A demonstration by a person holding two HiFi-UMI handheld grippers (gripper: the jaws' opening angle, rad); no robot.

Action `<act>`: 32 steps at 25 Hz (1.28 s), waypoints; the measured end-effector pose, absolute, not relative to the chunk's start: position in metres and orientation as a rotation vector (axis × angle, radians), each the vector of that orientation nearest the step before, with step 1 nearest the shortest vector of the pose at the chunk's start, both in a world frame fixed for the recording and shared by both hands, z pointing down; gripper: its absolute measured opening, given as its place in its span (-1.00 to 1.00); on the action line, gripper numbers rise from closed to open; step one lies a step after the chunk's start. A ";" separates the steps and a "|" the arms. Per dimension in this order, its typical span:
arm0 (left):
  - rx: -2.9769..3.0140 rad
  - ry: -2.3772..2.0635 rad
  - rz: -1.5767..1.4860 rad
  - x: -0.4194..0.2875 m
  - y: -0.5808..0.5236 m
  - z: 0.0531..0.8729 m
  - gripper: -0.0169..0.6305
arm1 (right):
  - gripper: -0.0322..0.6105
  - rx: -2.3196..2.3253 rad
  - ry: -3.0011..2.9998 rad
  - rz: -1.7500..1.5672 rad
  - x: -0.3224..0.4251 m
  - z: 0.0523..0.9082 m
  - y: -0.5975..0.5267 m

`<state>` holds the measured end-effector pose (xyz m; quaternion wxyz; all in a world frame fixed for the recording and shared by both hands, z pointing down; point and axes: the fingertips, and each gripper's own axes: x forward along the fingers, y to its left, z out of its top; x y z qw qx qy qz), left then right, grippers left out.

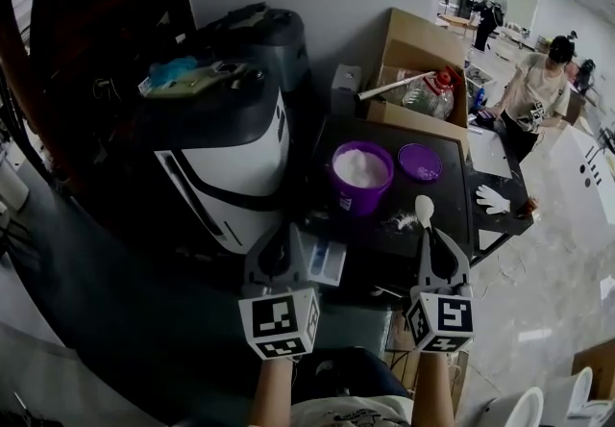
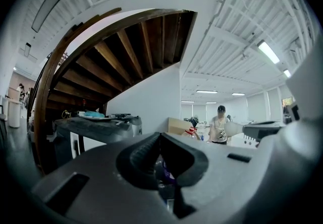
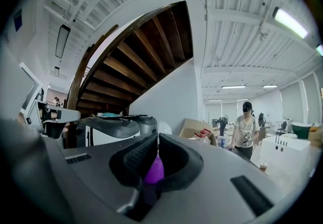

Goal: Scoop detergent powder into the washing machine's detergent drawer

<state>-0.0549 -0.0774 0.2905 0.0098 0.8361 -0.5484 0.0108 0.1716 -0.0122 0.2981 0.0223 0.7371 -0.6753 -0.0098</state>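
A purple tub [image 1: 361, 177] full of white detergent powder stands on the black table [image 1: 448, 200], its purple lid [image 1: 420, 163] lying to its right. The washing machine [image 1: 229, 141] is at the left, and its detergent drawer [image 1: 325, 262] is pulled out towards me. My right gripper [image 1: 430, 238] is shut on the purple handle [image 3: 154, 170] of a scoop. The scoop's white bowl [image 1: 424, 212] is held above the table, right of the tub. My left gripper [image 1: 279, 244] hovers beside the drawer, shut and holding nothing [image 2: 160, 136].
Some white powder [image 1: 398, 219] is spilled on the table near the scoop. A white glove [image 1: 492, 199] lies at the table's right edge. A cardboard box [image 1: 423, 79] with bottles stands behind the tub. A person [image 1: 536, 93] stands at the far right.
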 end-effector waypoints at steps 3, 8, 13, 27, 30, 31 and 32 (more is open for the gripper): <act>2.593 -1.714 0.050 -0.053 -0.095 0.296 -0.93 | -0.84 2.257 -2.086 -0.033 0.175 0.300 -0.029; 2.574 -1.738 0.046 -0.045 -0.127 0.298 -0.93 | -0.84 2.210 -2.105 -0.036 0.185 0.303 -0.070; 2.552 -1.773 0.049 -0.036 -0.164 0.297 -0.93 | -0.84 2.143 -2.133 -0.037 0.195 0.303 -0.118; 2.451 -1.894 0.119 -0.016 -0.238 0.307 -0.93 | -0.84 1.723 -2.189 -0.092 0.202 0.329 -0.225; 2.429 -1.913 0.141 -0.013 -0.248 0.312 -0.93 | -0.84 1.631 -2.194 -0.096 0.205 0.336 -0.240; 2.419 -1.919 0.150 -0.012 -0.251 0.314 -0.93 | -0.84 1.599 -2.200 -0.093 0.205 0.339 -0.245; 2.409 -1.925 0.160 -0.012 -0.254 0.317 -0.93 | -0.84 1.565 -2.204 -0.092 0.205 0.343 -0.250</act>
